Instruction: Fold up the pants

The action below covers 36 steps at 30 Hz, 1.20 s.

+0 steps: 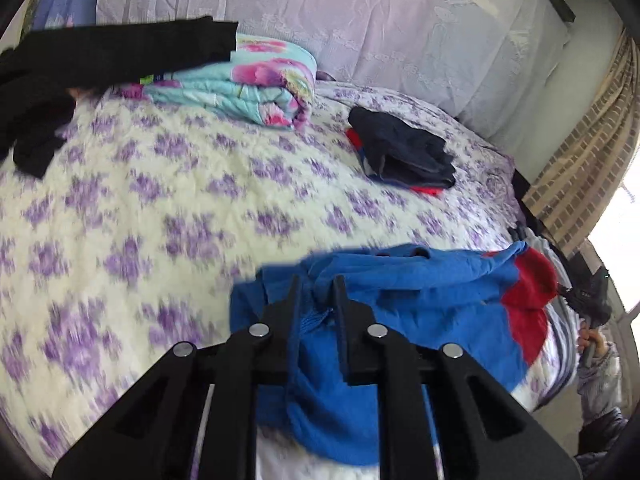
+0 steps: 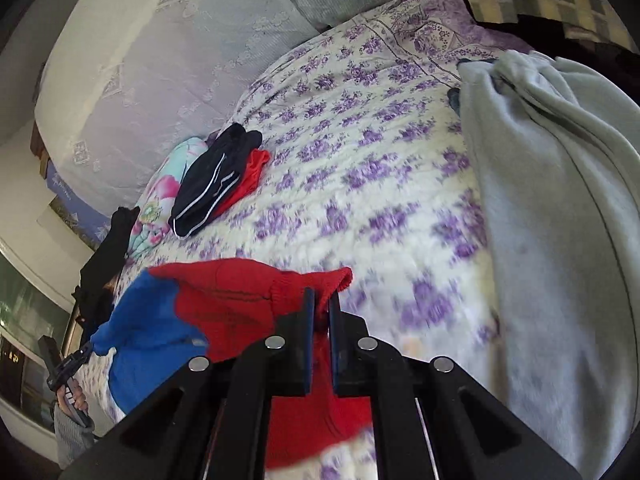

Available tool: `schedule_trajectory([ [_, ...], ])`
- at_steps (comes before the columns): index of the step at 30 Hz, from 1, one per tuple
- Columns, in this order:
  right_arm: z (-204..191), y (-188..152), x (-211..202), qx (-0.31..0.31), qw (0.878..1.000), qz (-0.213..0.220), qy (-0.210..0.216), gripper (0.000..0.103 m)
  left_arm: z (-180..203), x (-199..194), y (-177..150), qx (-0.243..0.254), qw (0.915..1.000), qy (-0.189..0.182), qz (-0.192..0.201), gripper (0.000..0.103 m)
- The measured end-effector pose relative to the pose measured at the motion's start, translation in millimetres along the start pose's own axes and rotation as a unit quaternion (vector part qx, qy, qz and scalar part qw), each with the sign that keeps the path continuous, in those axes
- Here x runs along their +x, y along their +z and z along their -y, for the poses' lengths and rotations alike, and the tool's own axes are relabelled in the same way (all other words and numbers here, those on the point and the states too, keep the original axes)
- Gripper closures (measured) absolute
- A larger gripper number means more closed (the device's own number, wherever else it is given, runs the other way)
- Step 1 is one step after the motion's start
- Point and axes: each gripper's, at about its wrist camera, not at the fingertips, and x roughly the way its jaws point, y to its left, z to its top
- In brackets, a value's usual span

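We hold both grippers angled down over the bed, and between them hang the pants (image 1: 400,280), knit, blue on one side and red on the other. Our left gripper (image 1: 318,284) has its fingers (image 1: 295,300) drawn close together, pinching a bunched fold of the blue fabric that rises between them and drapes below and to the right. Our right gripper (image 2: 319,300) has its fingers (image 2: 308,312) nearly together on the red hem, the red cloth sagging beneath and spreading left into the blue part. In the right wrist view a hand (image 2: 74,394) at the lower left grips the other tool's handle. Under the pants lies the bedspread (image 1: 160,200), cream with purple flowers. Just right of the right gripper a pale grey blanket (image 2: 560,200) lies heaped. Farther back rest a dark folded garment (image 1: 404,152) on something red, a rolled floral quilt (image 1: 256,88), and a black garment (image 1: 100,56) at the left.
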Motion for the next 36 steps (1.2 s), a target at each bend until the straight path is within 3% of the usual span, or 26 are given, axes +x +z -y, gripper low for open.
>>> schedule_trajectory([
  [2,10,-22,-6,0.005,1.0,0.001,0.005,0.097,-4,-4,-26,-0.006,0.9999,-0.004,-0.01,0.092],
  [3,16,-33,-9,0.011,1.0,0.003,0.005,0.097,-9,-6,-40,-0.015,0.9997,-0.01,-0.017,0.103],
  [7,35,-64,-21,0.027,1.0,0.01,-0.01,0.097,-39,-19,-85,-0.067,0.9974,0.007,-0.026,0.103],
  [9,44,-75,-25,0.023,0.999,0.007,-0.043,0.097,-56,-26,-99,-0.089,0.995,0.036,-0.029,0.103],
  [12,56,-83,-33,0.048,0.998,0.003,-0.051,0.094,-64,-35,-106,-0.094,0.9929,0.062,-0.039,0.103],
  [15,50,-78,-42,0.06,0.998,0.01,-0.009,0.093,-27,-38,-92,-0.014,0.9948,0.094,-0.035,0.103],
  [17,41,-68,-45,0.072,0.997,0.019,0.026,0.078,13,-31,-78,0.049,0.9954,0.075,-0.035,0.099],
  [18,38,-63,-46,0.08,0.995,0.022,0.047,0.071,27,-27,-73,0.068,0.9947,0.068,-0.037,0.086],
  [19,35,-59,-46,0.087,0.993,0.023,0.07,0.056,41,-20,-68,0.089,0.9934,0.062,-0.039,0.078],
  [20,30,-55,-45,0.087,0.993,0.022,0.078,0.049,58,-12,-62,0.112,0.9912,0.059,-0.04,0.064],
  [24,13,-53,-45,0.065,0.996,0.012,0.057,0.049,76,12,-56,0.141,0.9858,0.064,-0.064,0.061],
  [27,7,-61,-51,0.054,0.997,0.01,0.045,0.047,60,12,-63,0.098,0.991,0.038,-0.083,0.061],
  [29,5,-66,-56,0.055,0.997,0.013,0.044,0.044,41,14,-60,0.034,0.9959,-0.007,-0.083,0.056],
  [33,2,-76,-58,0.066,0.997,0.011,0.043,0.041,34,31,-49,-0.044,0.9941,-0.061,-0.077,0.045],
  [36,-4,-81,-59,0.061,0.998,0.008,0.028,0.037,29,50,-33,-0.105,0.99,-0.052,-0.08,0.037],
])
